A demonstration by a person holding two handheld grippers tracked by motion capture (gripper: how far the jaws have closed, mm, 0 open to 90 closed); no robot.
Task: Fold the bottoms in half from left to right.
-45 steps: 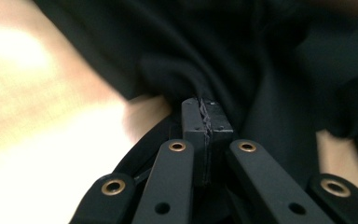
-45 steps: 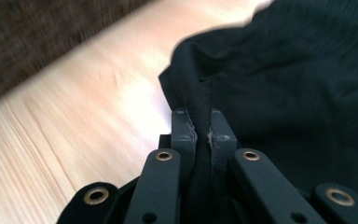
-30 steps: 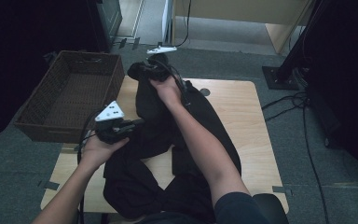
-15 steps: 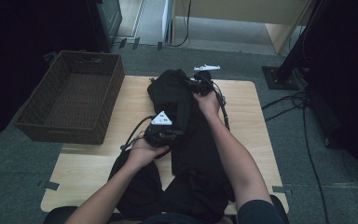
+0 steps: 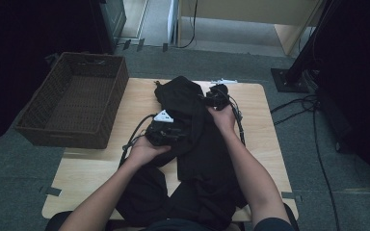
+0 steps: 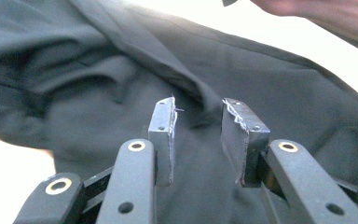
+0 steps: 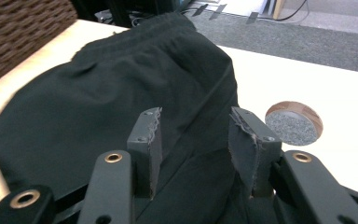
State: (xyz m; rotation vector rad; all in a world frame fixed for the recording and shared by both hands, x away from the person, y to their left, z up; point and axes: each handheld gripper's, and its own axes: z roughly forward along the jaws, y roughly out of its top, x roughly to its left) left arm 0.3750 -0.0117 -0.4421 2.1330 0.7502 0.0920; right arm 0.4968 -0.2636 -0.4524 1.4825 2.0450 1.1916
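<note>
Black trousers [image 5: 192, 139] lie at centre frame on the tabletop [image 5: 101, 168], long axis running bottom to top of the high view; elastic waistband at the upper end, legs trailing off the near edge. Left gripper [image 6: 198, 123] over the cloth, jaws just been opening, gap bare, nothing pinched. Right gripper [image 7: 193, 135] near the waistband, jaws likewise just been opening, parted, cloth beneath, not held. Wicker basket [image 5: 72, 103] upper left.

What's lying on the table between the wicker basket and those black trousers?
Nothing: in the high view, only bare wooden tabletop separates the wicker basket from the black trousers.
</note>
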